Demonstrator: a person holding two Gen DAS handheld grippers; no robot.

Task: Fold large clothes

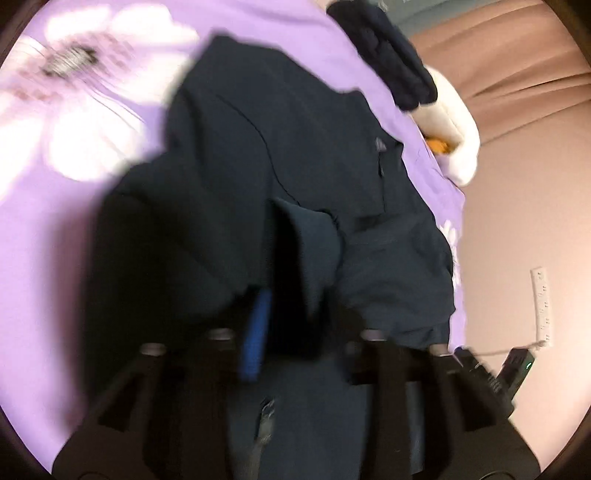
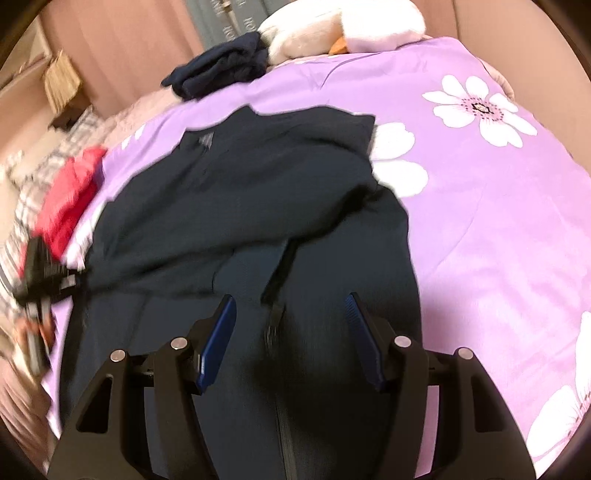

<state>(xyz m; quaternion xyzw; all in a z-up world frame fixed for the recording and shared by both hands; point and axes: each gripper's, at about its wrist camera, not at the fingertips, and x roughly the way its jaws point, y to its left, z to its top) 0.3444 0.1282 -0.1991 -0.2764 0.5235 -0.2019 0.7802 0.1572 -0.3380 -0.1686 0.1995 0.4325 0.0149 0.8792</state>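
Gripping a fold of the dark navy jacket (image 1: pixel 280 155), the left gripper (image 1: pixel 291 295) has cloth bunched between its tongs; only one blue pad (image 1: pixel 255 332) shows, the other hidden under fabric, so the tongs look clamped on the garment, though blur keeps this from being certain. The hold probably serves to lift one edge so it can be turned over the body of the jacket. The right gripper (image 2: pixel 290 332) hangs just above the same jacket (image 2: pixel 258 192) with its tongs wide apart and nothing between them; a zipper pull (image 2: pixel 273 325) and the zipper line sit in the gap below. It looks ready to take a second edge, which a garment this big would need to fold evenly.

The jacket lies spread and rumpled across the middle of the bed, one flap already lapped over the front, so the fold seems early. Under it is a purple bedspread (image 2: pixel 480 221) printed with white flowers, soft enough that the cloth may drag rather than slide.

Farther off, a red garment (image 2: pixel 70 192) lies at the bed's left edge, beside a checked cloth. A folded dark knit (image 2: pixel 221 77) and a white plush toy (image 2: pixel 332 29) sit at the far end. Pinkish curtains close the room behind, and a white power strip (image 1: pixel 541 306) lies on the floor.
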